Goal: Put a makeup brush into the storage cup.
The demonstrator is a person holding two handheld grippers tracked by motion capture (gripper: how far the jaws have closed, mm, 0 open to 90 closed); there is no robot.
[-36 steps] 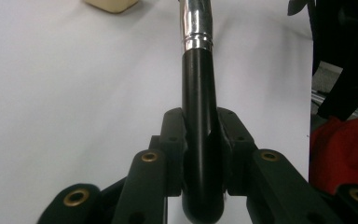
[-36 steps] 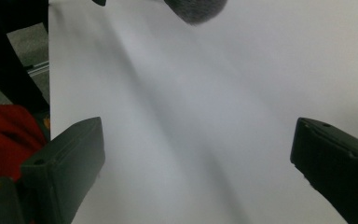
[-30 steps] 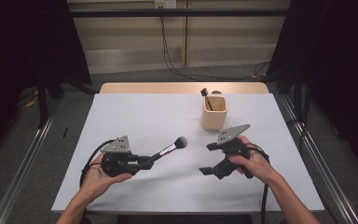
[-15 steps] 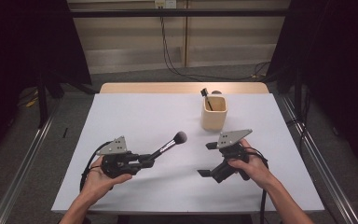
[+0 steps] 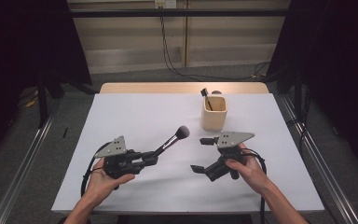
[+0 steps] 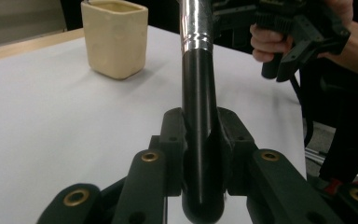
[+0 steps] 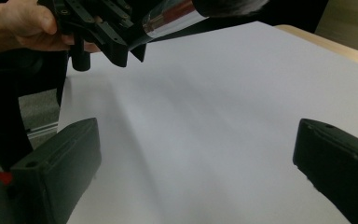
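Holding a makeup brush by the butt of its black handle, our left gripper comes first at the left of the white table: its jaws are clenched on the handle near its rounded end, so that the shaft, the silver ferrule and the dark bristle head slant up and away toward the middle of the table, clear of the surface. In the left gripper view the handle sits squarely between the two pads, which we judge a grip chosen low down to leave the whole length free for lowering head-first or handing across. Next, at centre, the brush head hangs in the air near the cream square cup, which stands upright toward the far edge and already keeps another dark-handled tool leaning inside; we take the cup for the brush's likely destination. Last, at the right, our right gripper hovers low over the table with its jaws spread wide and nothing between them; they have just been opening. In the right gripper view bare table lies between the two jaws. It faces the brush, seemingly ready to receive it.
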